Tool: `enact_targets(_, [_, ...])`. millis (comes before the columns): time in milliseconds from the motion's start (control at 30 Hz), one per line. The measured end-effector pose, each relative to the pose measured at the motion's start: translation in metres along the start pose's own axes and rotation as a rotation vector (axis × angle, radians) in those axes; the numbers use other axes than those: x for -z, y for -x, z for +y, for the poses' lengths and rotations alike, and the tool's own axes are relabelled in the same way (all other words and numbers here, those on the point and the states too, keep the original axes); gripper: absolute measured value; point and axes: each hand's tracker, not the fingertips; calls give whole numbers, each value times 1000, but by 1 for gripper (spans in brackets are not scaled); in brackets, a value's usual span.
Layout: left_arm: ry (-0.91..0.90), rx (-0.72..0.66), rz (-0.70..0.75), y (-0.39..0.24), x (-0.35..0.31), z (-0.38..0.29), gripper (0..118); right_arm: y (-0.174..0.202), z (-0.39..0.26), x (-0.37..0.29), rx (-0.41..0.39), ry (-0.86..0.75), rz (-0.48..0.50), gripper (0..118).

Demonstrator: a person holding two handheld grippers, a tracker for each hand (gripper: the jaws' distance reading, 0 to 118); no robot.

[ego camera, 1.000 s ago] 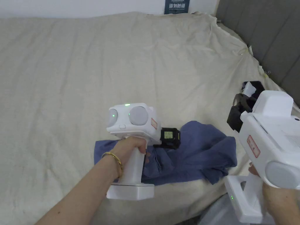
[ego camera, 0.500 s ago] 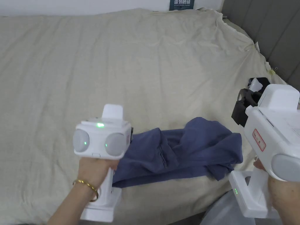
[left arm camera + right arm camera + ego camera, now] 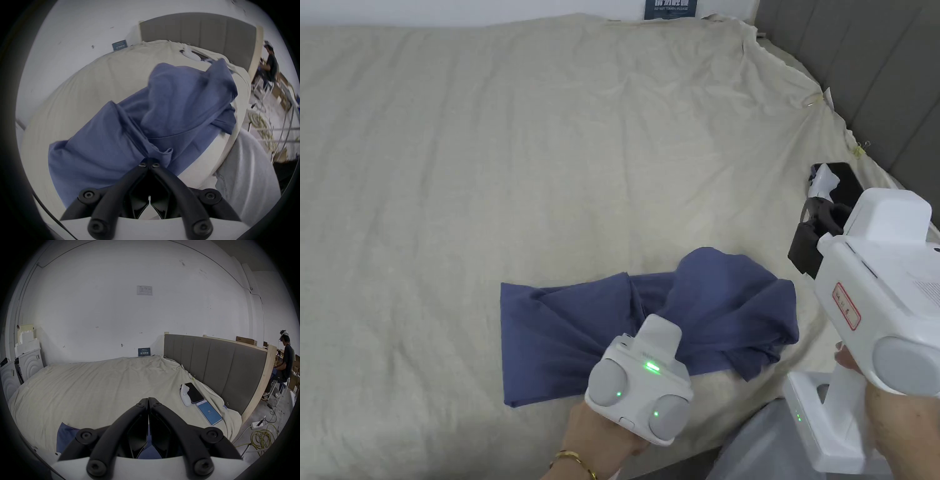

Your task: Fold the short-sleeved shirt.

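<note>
At the near edge of the bed (image 3: 487, 156), a crumpled blue shirt (image 3: 569, 331) lies on the cream sheet, its left part spread fairly flat and its right part bunched into a raised heap. Nearest the viewer, the left gripper (image 3: 149, 162) points into the shirt's near hem; in the left gripper view its jaws are closed together with a ridge of blue cloth gathered at their tips, pinched between them. To the right, the right gripper (image 3: 148, 400) is held above the bed, just beside the shirt's right end and apart from it; its jaws are closed on nothing. Farther right on the sheet, two phones (image 3: 208, 412) and a white device (image 3: 185, 394) lie close together near the grey headboard (image 3: 219, 363). Beyond the headboard, a person (image 3: 284, 360) sits.
</note>
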Motion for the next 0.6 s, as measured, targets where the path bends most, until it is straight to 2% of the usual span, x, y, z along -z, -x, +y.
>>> enact_targets(100, [2, 2, -23, -2, -4, 6, 0, 0, 1, -2, 0, -5, -4, 0])
enact_targets(133, [-6, -20, -86, 1, -8, 10, 0, 0, 1, -2, 1, -5, -4, 0])
enact_targets(267, [-48, -231, -277, 31, -29, 30, 0, 2, 3, -3, -3, -10, 1, 0])
enact_targets(467, [-198, -554, -386, 138, -69, 42, 0, 10, 9, -9, -21, -46, 10, 0])
enact_targets(567, [-233, -674, -465, 188, -77, 31, 21, 13, 13, -10, -14, -56, 24, 0])
enact_targets(600, [-220, -686, -450, 202, -76, 25, 39, 15, 14, -10, -9, -58, 28, 0])
